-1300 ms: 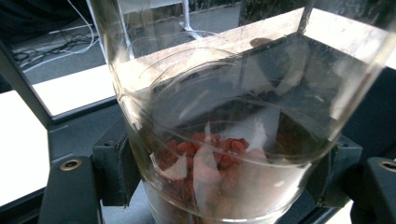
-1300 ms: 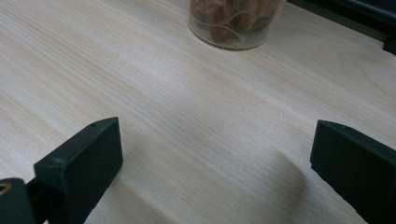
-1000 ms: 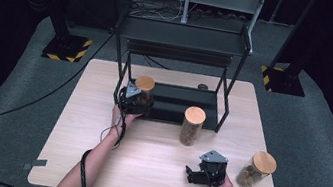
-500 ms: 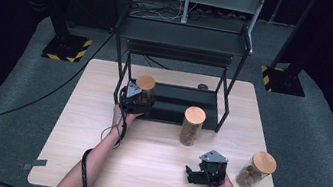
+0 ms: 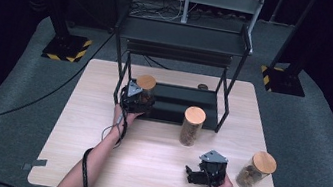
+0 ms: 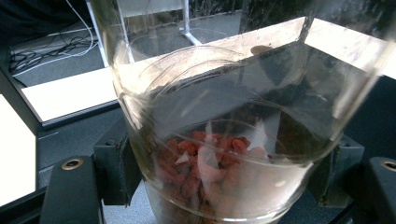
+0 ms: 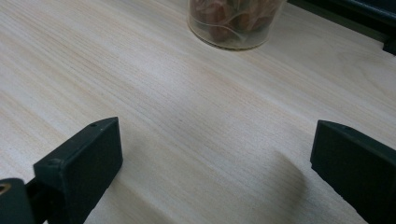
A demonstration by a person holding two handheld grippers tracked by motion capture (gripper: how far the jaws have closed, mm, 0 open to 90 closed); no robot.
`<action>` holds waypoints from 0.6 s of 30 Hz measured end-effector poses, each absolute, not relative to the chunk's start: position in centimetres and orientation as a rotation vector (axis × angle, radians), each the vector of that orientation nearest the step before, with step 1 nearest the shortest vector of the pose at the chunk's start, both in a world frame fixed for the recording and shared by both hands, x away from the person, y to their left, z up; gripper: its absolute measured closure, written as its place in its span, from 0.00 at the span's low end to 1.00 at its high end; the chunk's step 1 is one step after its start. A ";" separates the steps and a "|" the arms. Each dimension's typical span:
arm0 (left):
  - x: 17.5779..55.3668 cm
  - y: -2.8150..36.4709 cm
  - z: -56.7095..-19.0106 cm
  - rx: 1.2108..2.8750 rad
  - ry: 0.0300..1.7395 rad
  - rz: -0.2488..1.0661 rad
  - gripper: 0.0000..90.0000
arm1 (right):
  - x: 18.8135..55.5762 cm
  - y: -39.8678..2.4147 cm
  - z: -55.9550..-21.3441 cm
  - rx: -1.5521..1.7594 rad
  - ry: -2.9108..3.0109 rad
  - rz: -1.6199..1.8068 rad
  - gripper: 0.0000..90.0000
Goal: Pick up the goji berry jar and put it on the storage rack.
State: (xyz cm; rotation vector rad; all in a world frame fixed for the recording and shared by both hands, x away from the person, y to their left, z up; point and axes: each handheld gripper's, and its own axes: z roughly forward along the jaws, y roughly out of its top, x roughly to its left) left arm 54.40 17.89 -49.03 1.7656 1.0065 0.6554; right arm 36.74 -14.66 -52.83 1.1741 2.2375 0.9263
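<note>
Three glass jars with wooden lids hold reddish-brown dried pieces. My left gripper (image 5: 139, 100) is shut on the left jar (image 5: 146, 86), which stands on the black rack's low shelf (image 5: 179, 98); close up, the jar (image 6: 224, 140) sits between both jaws, its glass wall and red contents plain to see. A second jar (image 5: 192, 126) stands on the table in front of the rack, and its base (image 7: 233, 23) shows ahead of my right gripper. My right gripper (image 5: 197, 174) rests near the table's front edge, open (image 7: 210, 163), nothing between its jaws. The third jar (image 5: 256, 169) stands to its right.
A black two-tier metal rack (image 5: 183, 40) stands on the far half of the wooden table (image 5: 83, 126). A small dark round object (image 5: 202, 86) lies behind the rack. Cables trail from both grippers. Stand bases with yellow-black stripes (image 5: 65, 47) sit on the grey floor.
</note>
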 end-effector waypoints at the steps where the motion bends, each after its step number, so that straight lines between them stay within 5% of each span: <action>1: 54.4 17.9 -49.0 1.766 1.007 0.654 0.28 | 36.7 -14.7 -52.8 1.173 2.238 0.925 0.02; 18: 54.4 17.9 -48.8 1.786 1.023 0.658 0.27 | 36.7 -14.7 -52.8 1.174 2.238 0.925 0.02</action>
